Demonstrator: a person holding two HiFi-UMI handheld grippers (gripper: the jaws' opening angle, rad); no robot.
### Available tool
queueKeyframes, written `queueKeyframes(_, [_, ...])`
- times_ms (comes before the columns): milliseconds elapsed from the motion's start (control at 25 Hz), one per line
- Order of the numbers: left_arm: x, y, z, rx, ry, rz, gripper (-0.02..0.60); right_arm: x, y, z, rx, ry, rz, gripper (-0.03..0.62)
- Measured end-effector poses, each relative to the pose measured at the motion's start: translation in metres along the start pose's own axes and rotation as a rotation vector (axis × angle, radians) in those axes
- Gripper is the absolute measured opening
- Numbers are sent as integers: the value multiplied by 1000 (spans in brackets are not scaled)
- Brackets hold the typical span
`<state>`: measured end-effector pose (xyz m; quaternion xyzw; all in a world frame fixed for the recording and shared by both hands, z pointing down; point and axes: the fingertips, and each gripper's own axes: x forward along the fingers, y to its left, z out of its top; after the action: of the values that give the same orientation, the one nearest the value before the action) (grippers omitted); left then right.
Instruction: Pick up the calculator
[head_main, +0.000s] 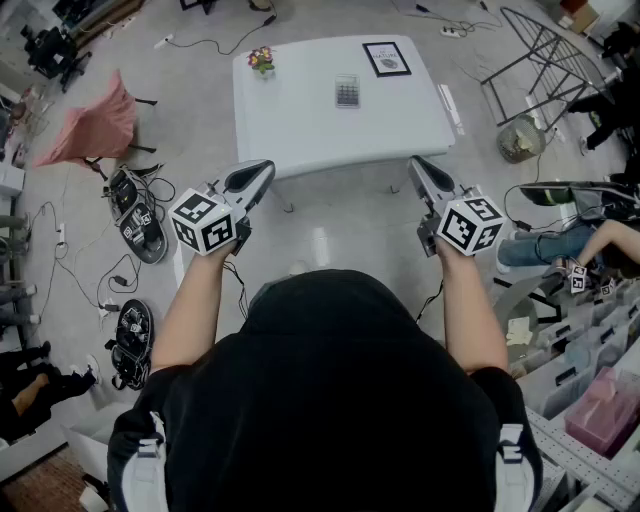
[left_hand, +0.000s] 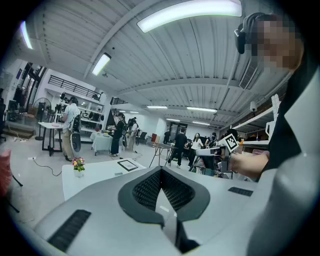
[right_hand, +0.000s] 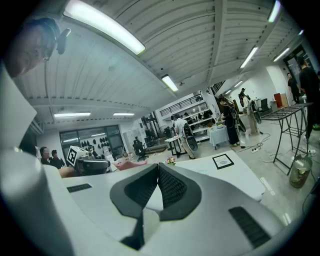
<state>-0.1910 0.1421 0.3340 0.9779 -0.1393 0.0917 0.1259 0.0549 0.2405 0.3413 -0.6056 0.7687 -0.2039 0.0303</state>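
- Head view: small grey rectangular calculator (head_main: 347, 91) lies flat on the white rectangular desk (head_main: 300, 125), towards the far middle, untouched.
- Its long axis runs away from the person, roughly in line with the way both tools point.
- Left hand-held gripper (head_main: 265, 168) and right hand-held gripper (head_main: 417, 165) are held up short of the desk's near edge, well apart from each other. The calculator is ahead and between them.
- Judgement: the right one is slightly nearer, so the reach goes forward and a little inward.
- Same desk: small pot of pink and yellow flowers (head_main: 262, 60) at the far left corner, black-framed picture (head_main: 386, 59) far right. Both are clear of the calculator.
- Room: grey polished floor (head_main: 330, 235) with loose cables (head_main: 215, 45), and a pink cloth-draped chair (head_main: 100, 125) to the left.
- Left gripper view: jaws are closed tip to tip with nothing between them. Desk, flowers and picture are ahead, and people stand further off. The calculator is too small to pick out with confidence.
- Right gripper view: jaws are closed and empty. The desk's right end and the framed picture are ahead, under a ribbed ceiling (right_hand: 200, 45) with strip lights.
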Motion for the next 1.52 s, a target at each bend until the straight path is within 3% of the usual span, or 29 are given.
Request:
queueKeyframes(760, [9, -24, -1, 0, 1, -3, 18, -18, -8, 2, 3, 0, 24, 22])
queueKeyframes(1520, [3, -19, -6, -27, 14, 0, 18, -7, -9, -16, -19, 52, 14, 224])
